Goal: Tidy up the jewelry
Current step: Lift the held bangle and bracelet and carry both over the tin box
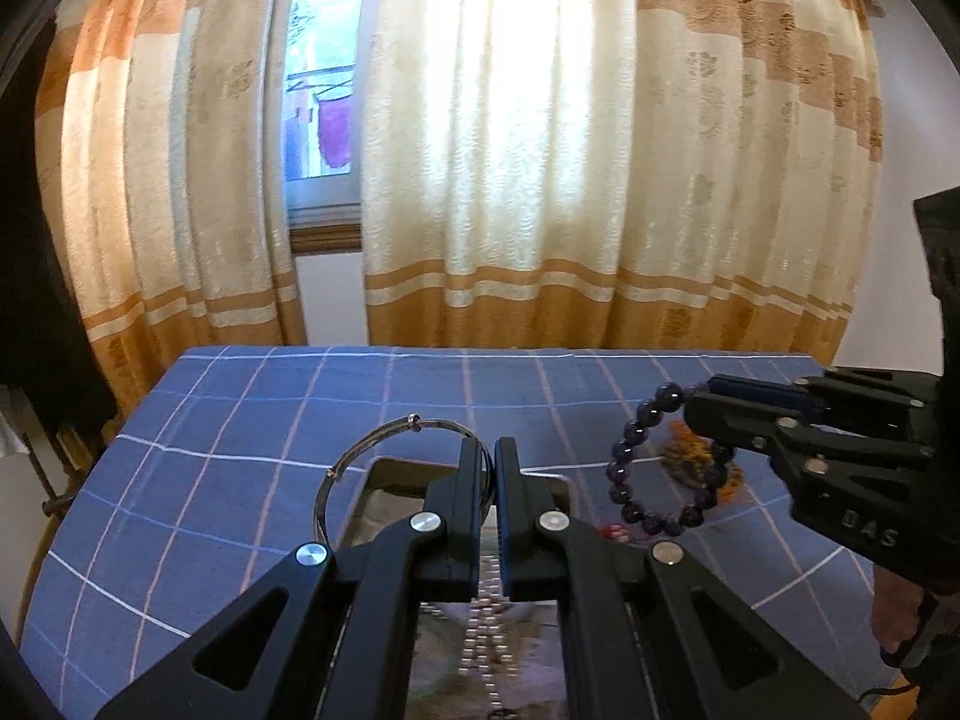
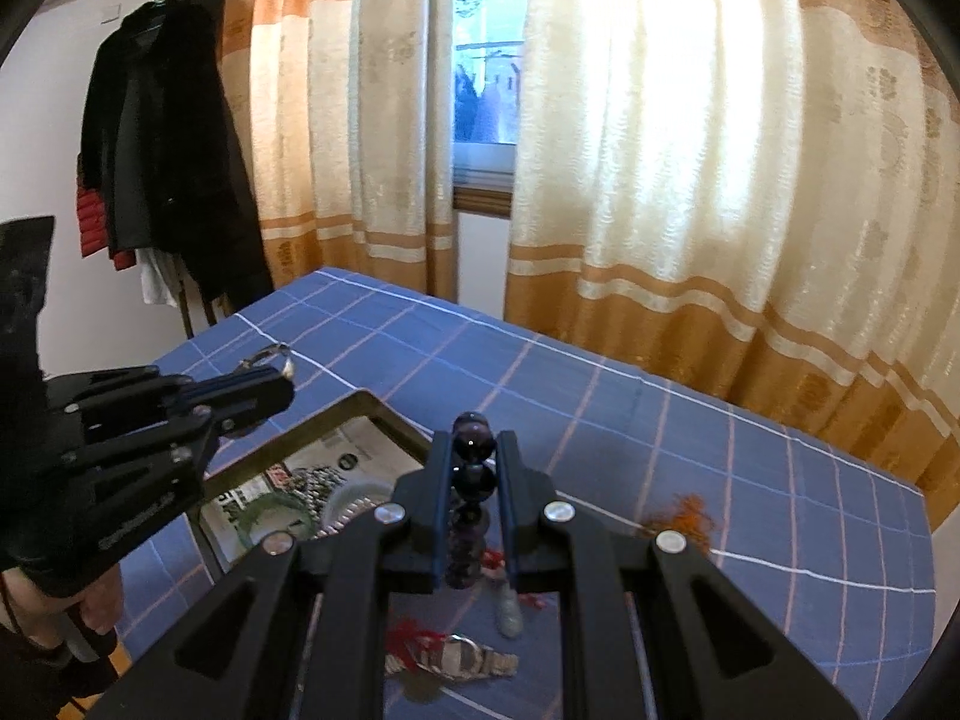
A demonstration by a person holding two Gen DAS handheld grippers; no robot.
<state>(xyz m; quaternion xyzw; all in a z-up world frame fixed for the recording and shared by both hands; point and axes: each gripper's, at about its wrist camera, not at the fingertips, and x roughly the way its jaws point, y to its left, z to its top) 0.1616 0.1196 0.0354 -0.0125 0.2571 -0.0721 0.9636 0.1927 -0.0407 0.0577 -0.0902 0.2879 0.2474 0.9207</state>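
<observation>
A thin silver bangle (image 1: 384,450) hangs pinched in the left gripper (image 1: 489,468), above the open tray (image 1: 384,468) on the blue checked cloth (image 1: 240,420); a dark purple bead bracelet (image 1: 654,468) dangles clamped in the right gripper (image 2: 474,468); below it a wristwatch (image 2: 462,660) lies on the cloth; curtains (image 1: 540,150) hang behind.

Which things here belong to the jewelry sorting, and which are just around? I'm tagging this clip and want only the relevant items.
Part of the job:
- silver bangle, held by the left gripper
- purple bead bracelet, held by the right gripper
- tray
- wristwatch on the cloth
- pearl strand

Just around:
- curtains
- hanging coats
- blue checked cloth
</observation>
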